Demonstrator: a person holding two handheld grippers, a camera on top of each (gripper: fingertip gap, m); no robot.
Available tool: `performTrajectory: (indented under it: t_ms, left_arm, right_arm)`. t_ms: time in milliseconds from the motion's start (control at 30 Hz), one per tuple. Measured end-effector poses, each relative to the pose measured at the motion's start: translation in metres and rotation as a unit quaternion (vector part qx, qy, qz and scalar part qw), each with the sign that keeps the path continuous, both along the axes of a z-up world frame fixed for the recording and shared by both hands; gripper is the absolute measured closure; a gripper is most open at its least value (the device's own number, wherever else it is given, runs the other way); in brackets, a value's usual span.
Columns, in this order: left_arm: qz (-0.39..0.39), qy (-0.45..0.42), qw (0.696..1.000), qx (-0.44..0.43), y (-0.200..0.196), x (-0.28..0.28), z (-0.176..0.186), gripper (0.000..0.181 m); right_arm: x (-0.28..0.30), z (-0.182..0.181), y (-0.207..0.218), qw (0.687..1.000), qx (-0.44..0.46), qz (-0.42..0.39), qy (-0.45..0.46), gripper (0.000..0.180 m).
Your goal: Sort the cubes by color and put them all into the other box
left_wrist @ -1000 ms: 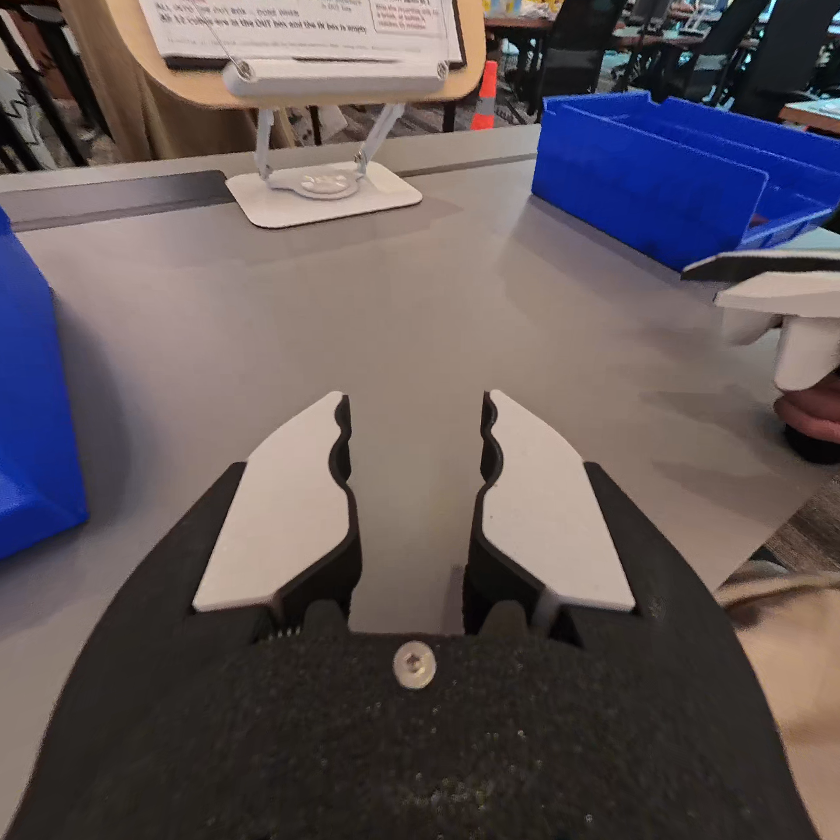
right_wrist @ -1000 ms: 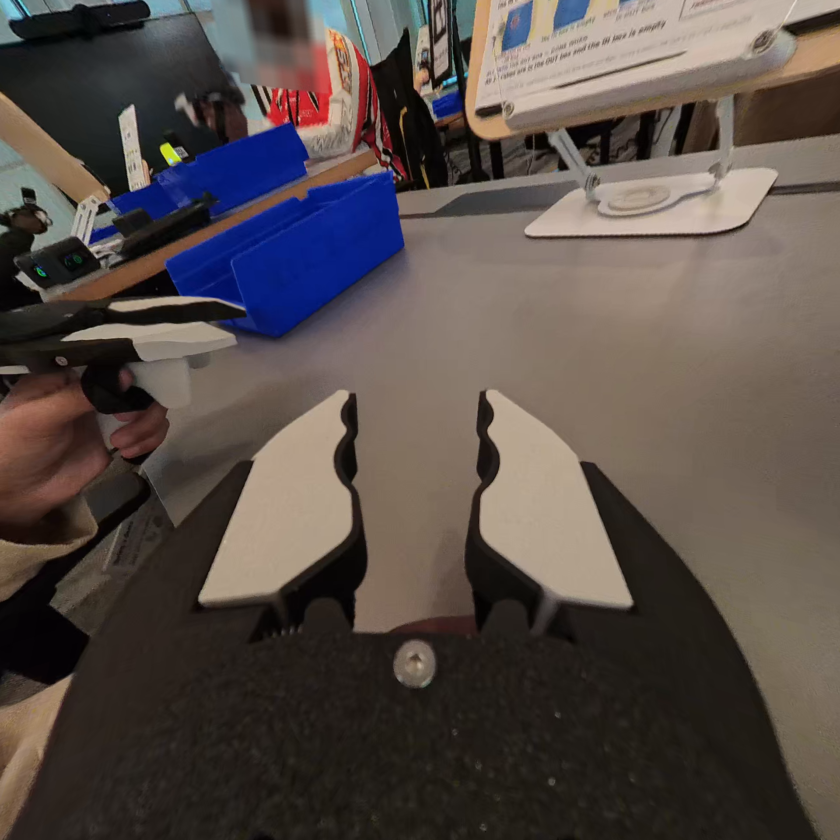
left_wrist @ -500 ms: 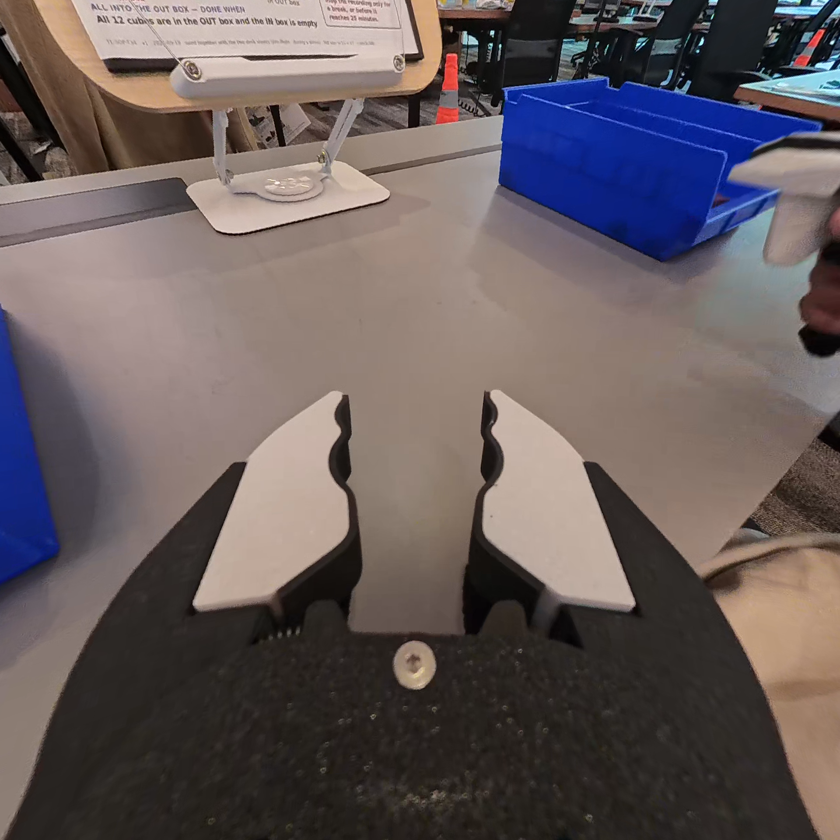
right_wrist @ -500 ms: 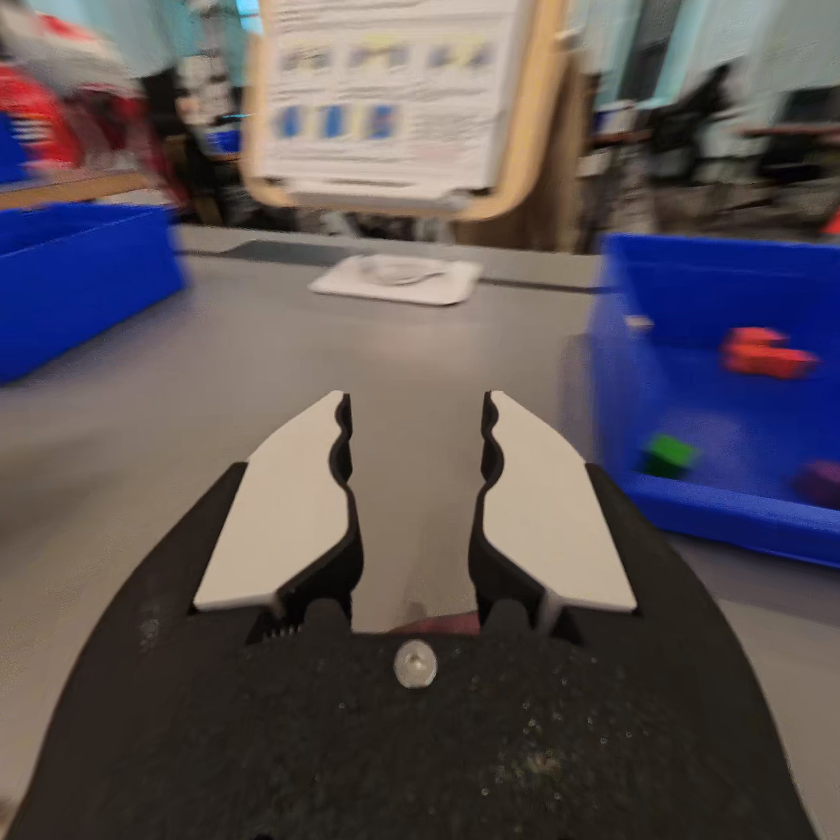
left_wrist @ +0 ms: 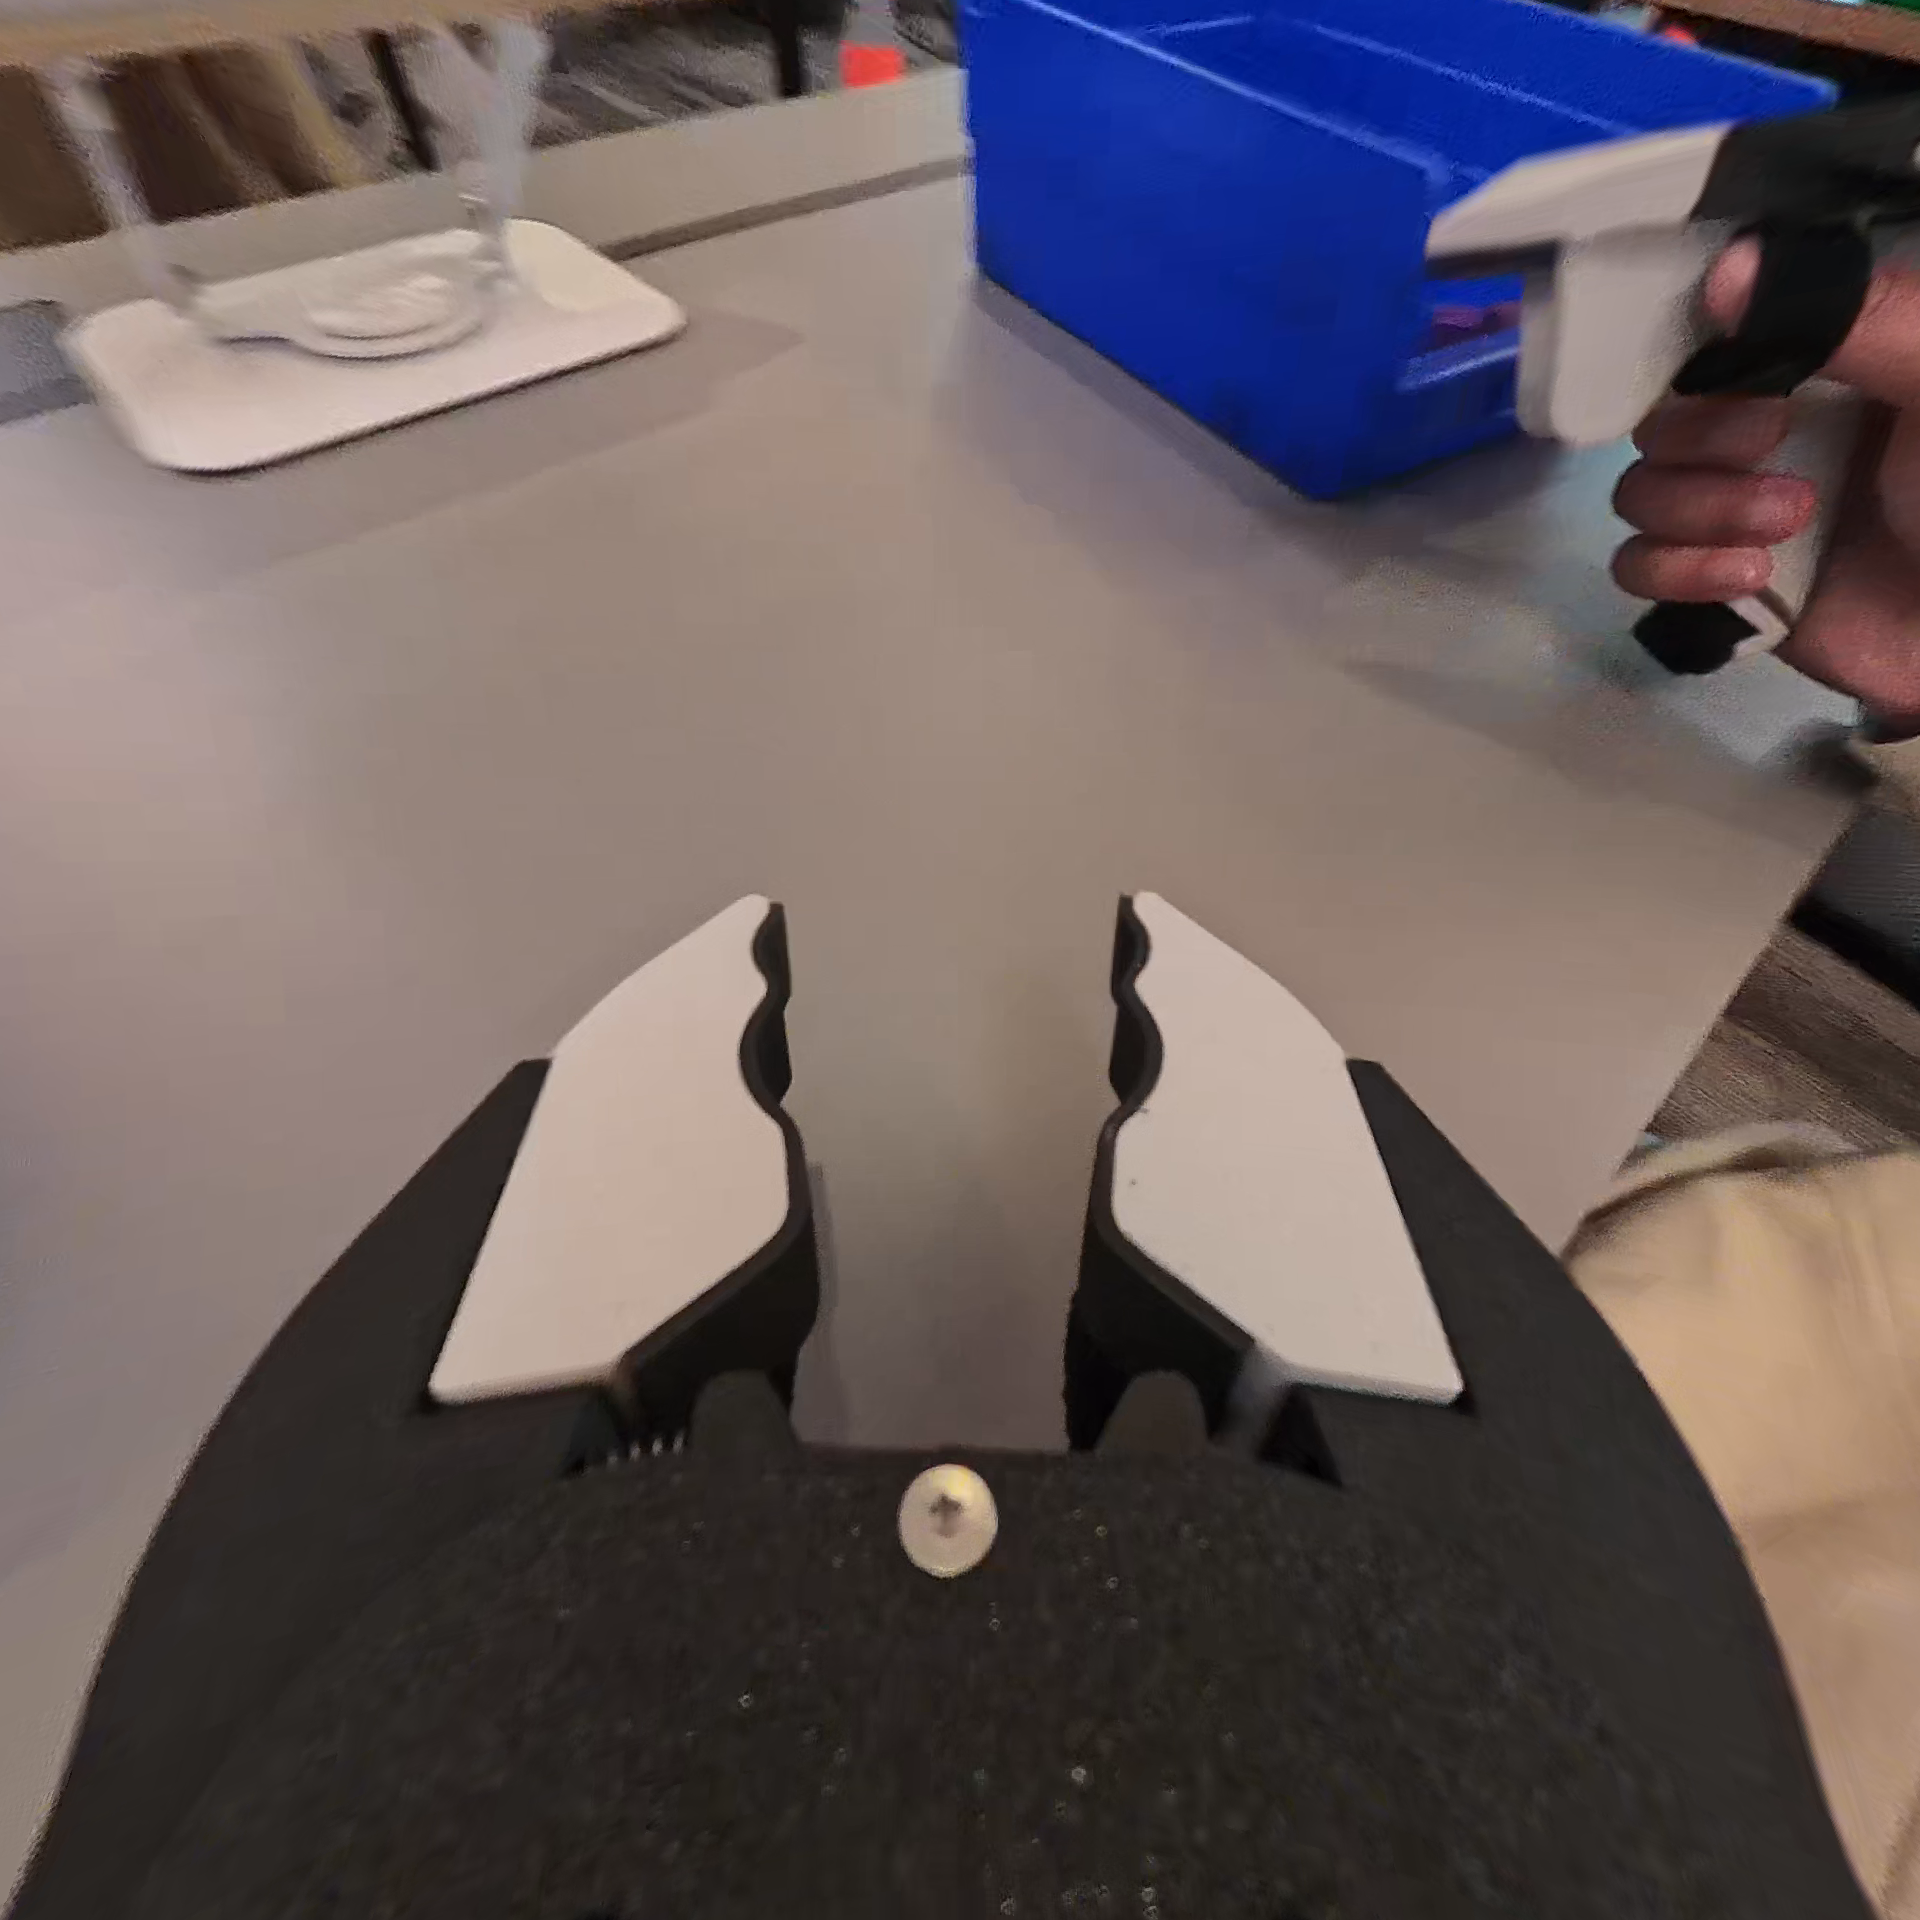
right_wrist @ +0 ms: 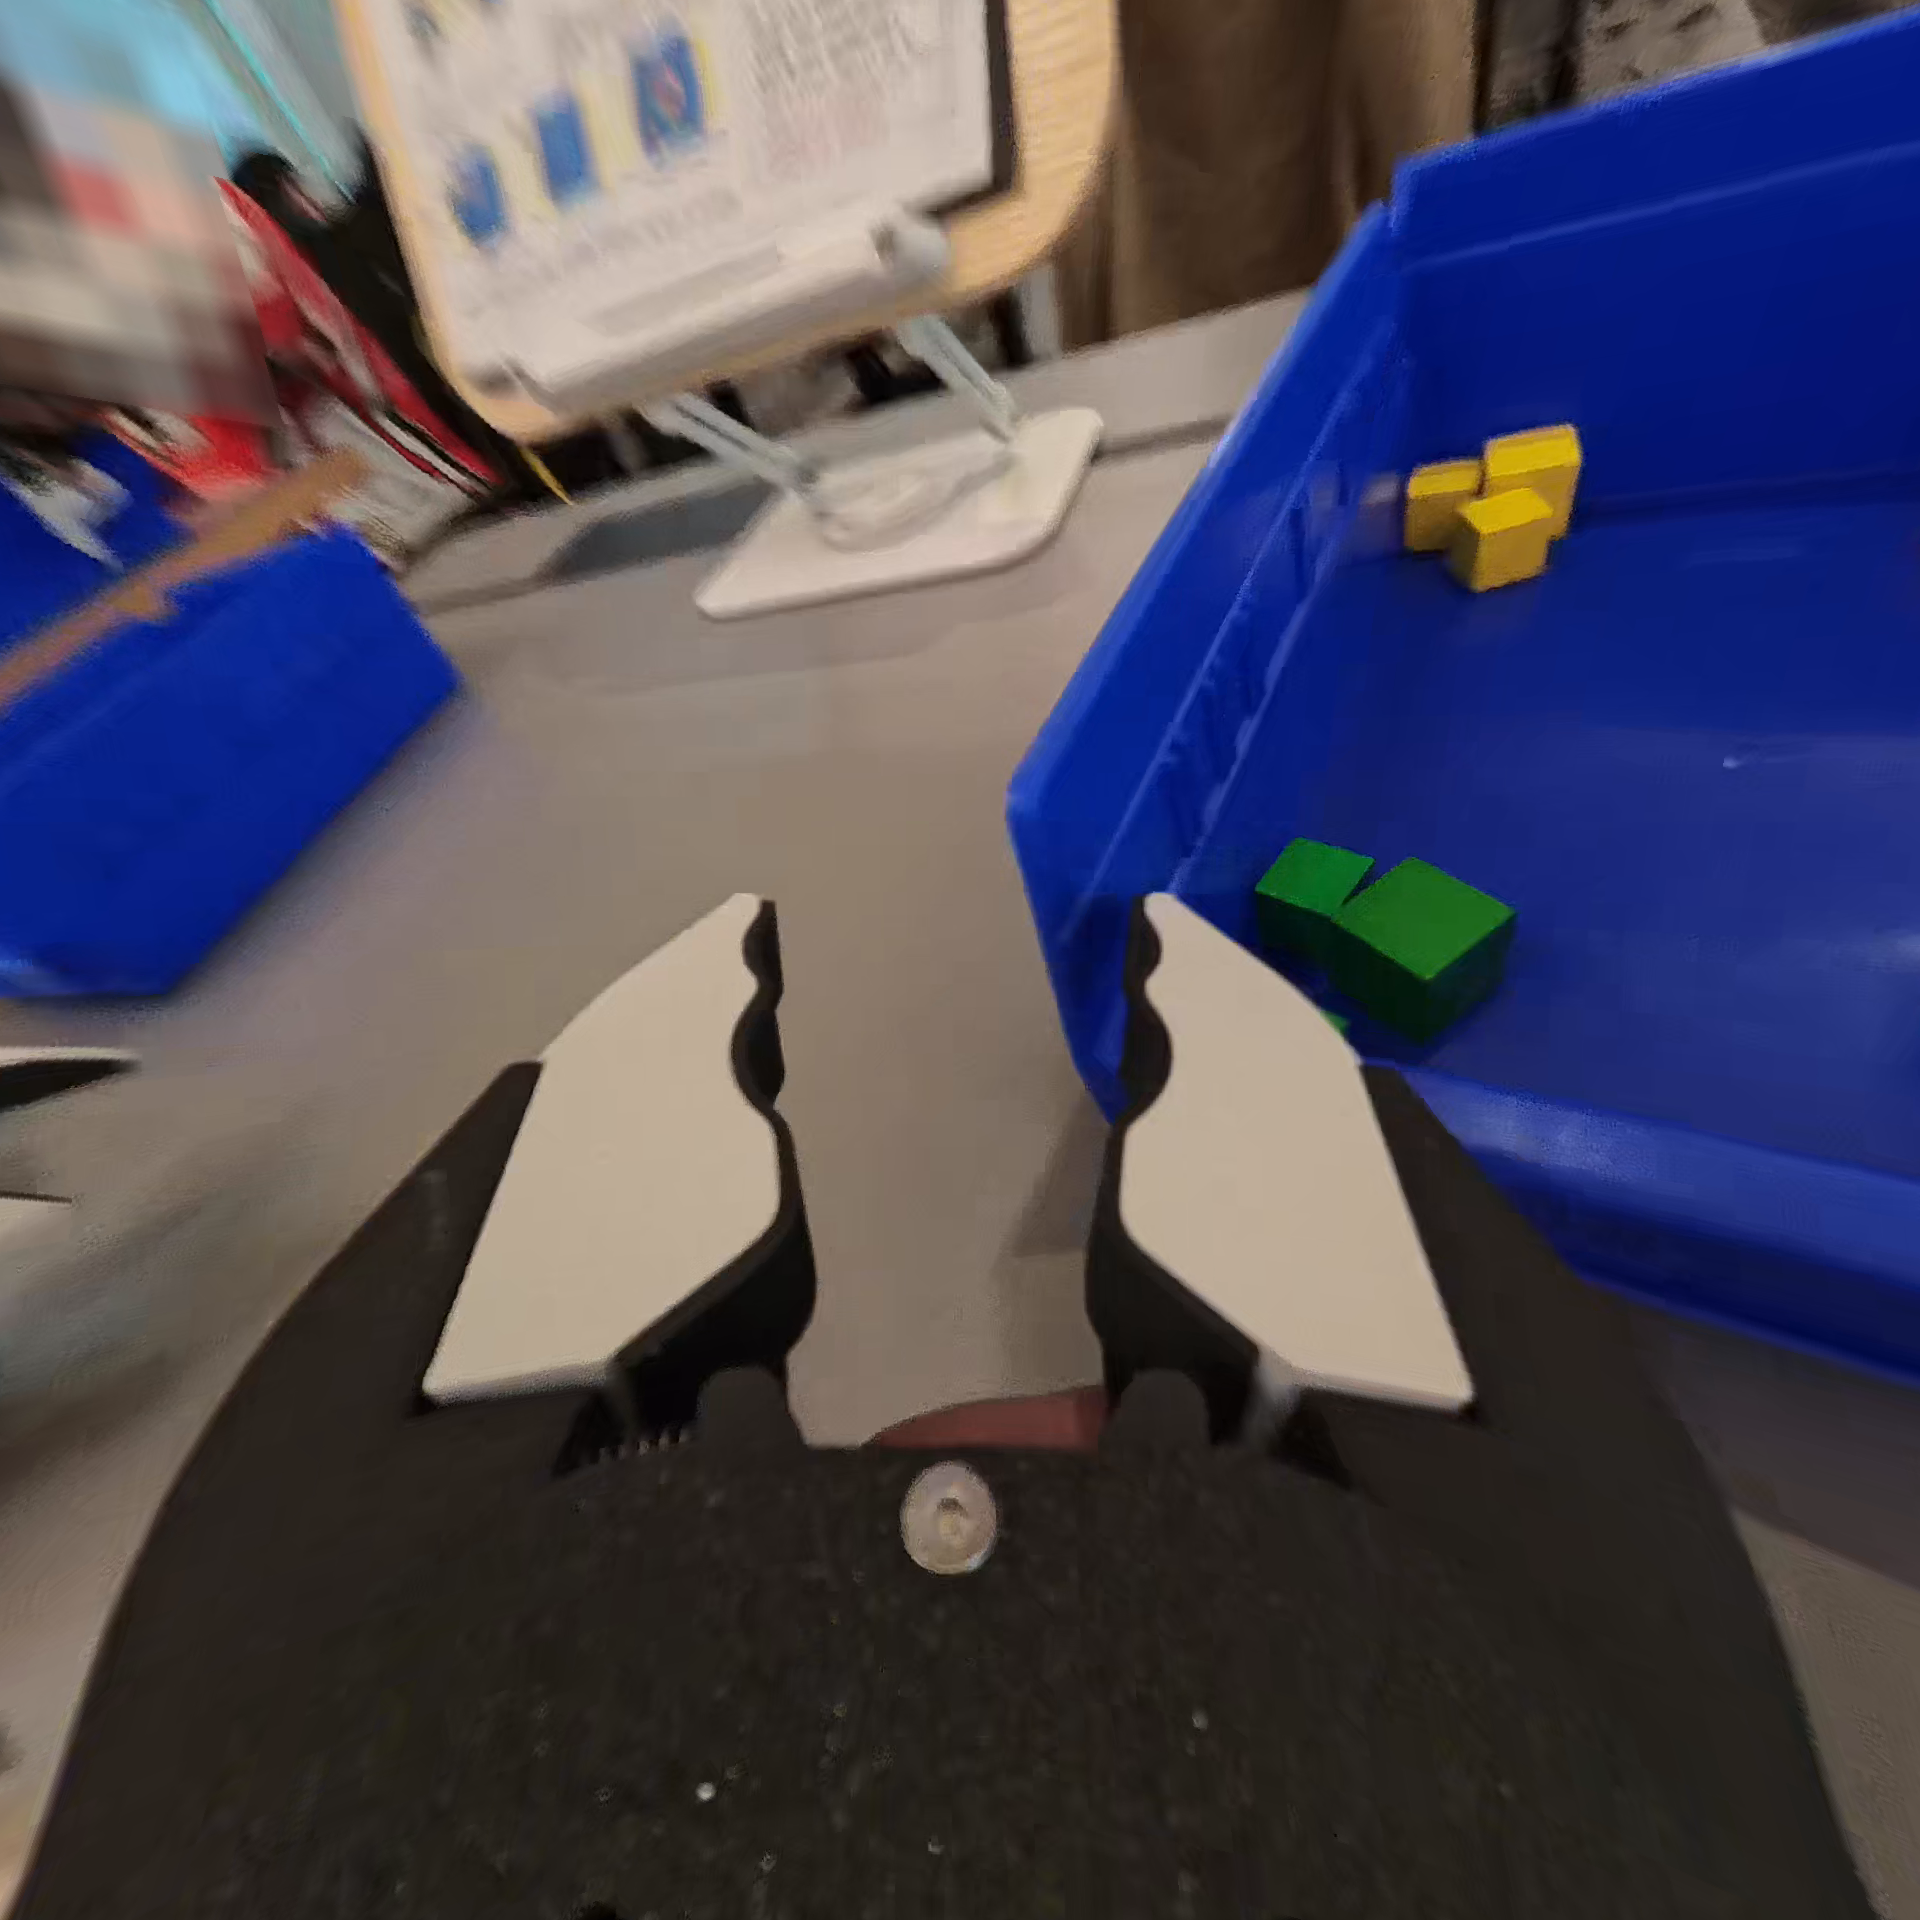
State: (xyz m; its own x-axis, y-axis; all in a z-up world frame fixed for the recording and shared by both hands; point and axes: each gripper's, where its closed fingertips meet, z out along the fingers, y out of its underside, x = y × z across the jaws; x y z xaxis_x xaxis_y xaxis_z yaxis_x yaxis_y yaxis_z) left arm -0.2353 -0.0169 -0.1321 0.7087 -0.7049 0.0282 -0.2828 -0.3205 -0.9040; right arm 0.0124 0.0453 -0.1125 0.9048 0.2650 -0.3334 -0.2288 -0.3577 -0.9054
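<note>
Cubes [right_wrist: 1423, 940] in bin [right_wrist: 1662, 748], right gripper [right_wrist: 951, 914] parted, empty

Looks like a data-collection lab or shared workroom. Grey laminate table [left_wrist: 852, 644] under the jaws. Ahead and left of the jaws in the right wrist view, a printed instruction sheet [right_wrist: 686, 177] on a white stand [right_wrist: 914, 509]. Blue plastic bins: one [right_wrist: 1226, 727] just right of the jaws holding yellow cubes [right_wrist: 1496, 509] and green cubes [right_wrist: 1392, 935], another [right_wrist: 197, 748] off to the left. Beyond the table, blurred: more blue bins, a second wooden desk edge [right_wrist: 177, 561].
</note>
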Motion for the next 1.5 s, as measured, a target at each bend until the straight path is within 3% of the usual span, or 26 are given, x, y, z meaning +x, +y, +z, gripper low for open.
performTrajectory:
  t_ms: [100, 200, 300, 400, 500, 567, 633, 700, 767, 1100, 1267, 1500]
  left_arm:
    - [-0.055, 0.007, 0.998, -0.021, 0.001, 0.065, 0.003, 0.12]
    - [-0.077, -0.011, 0.997, -0.003, 0.015, 0.145, 0.018, 0.119]
    - [-0.06, -0.045, 0.997, 0.005, 0.04, 0.229, 0.032, 0.116]
    - [0.008, -0.069, 0.997, 0.014, 0.069, 0.282, 0.04, 0.116]
    - [0.11, -0.076, 0.991, -0.003, 0.095, 0.288, 0.03, 0.116]
    - [0.13, -0.073, 0.988, -0.027, 0.1, 0.289, 0.016, 0.118]
    - [0.136, -0.043, 0.989, -0.041, 0.106, 0.289, 0.0, 0.139]
    - [0.158, -0.035, 0.986, -0.049, 0.111, 0.279, -0.003, 0.167]
    - [0.167, -0.03, 0.985, -0.04, 0.115, 0.267, 0.0, 0.177]
    - [0.172, -0.022, 0.985, -0.006, 0.086, 0.192, 0.025, 0.178]
    - [0.187, 0.011, 0.982, 0.035, 0.051, 0.107, 0.045, 0.177]
    - [0.279, 0.006, 0.96, 0.029, 0.029, -0.036, 0.042, 0.177]
  right_arm:
    - [0.034, 0.036, -0.023, 0.997, 0.069, -0.035, 0.018, 0.112]
    - [0.11, 0.058, -0.05, 0.98, 0.109, -0.159, -0.045, 0.114]
    - [0.181, 0.049, -0.067, 0.95, 0.097, -0.279, -0.097, 0.114]
    - [0.189, 0.026, -0.051, 0.961, 0.053, -0.26, -0.078, 0.114]
    - [0.194, 0.008, -0.03, 0.959, 0.022, -0.267, -0.095, 0.115]
    - [0.197, -0.003, -0.016, 0.958, -0.006, -0.273, -0.09, 0.116]
    - [0.197, -0.013, -0.005, 0.959, -0.025, -0.264, -0.096, 0.121]
    - [0.197, -0.014, -0.004, 0.962, -0.033, -0.258, -0.076, 0.148]
    - [0.204, -0.012, -0.009, 0.959, -0.032, -0.277, -0.055, 0.175]
    - [0.131, 0.022, -0.038, 0.956, 0.025, -0.283, -0.073, 0.176]
    - [0.053, 0.029, -0.053, 0.975, 0.041, -0.217, -0.039, 0.176]
    - [-0.086, 0.037, -0.041, 0.99, 0.056, -0.119, -0.058, 0.176]
